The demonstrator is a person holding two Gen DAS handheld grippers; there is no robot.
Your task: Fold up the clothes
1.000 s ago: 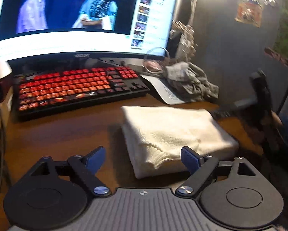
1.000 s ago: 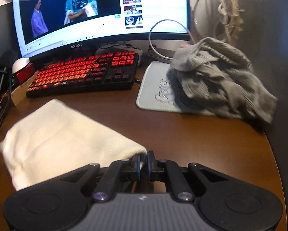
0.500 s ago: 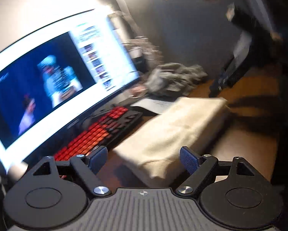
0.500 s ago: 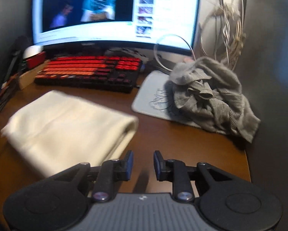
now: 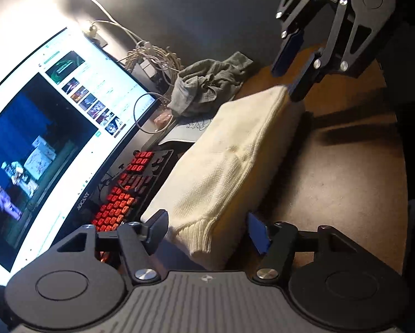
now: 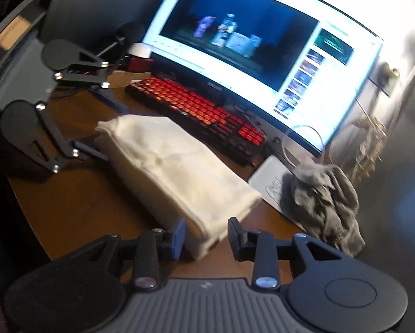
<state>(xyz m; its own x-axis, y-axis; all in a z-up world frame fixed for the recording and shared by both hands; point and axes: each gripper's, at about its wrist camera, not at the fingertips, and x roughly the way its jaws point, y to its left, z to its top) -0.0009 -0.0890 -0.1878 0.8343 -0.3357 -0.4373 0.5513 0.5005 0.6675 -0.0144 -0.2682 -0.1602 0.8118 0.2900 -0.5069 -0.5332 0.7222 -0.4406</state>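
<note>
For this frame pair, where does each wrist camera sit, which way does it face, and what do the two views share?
Left wrist: sits behind the left gripper, rolled sideways, looking along the folded cream garment toward the right gripper at its far end; jaws closing around the near end.
Right wrist: sits behind the right gripper, facing back along the garment to the left gripper; jaws opening.
Shared: garment, both grippers, red keyboard, monitor, crumpled grey cloth.

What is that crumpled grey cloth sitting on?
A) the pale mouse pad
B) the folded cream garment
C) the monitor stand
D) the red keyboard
A: the crumpled grey cloth lies heaped on the pale mouse pad, beside the folded cream garment and clear of the keyboard.
</note>
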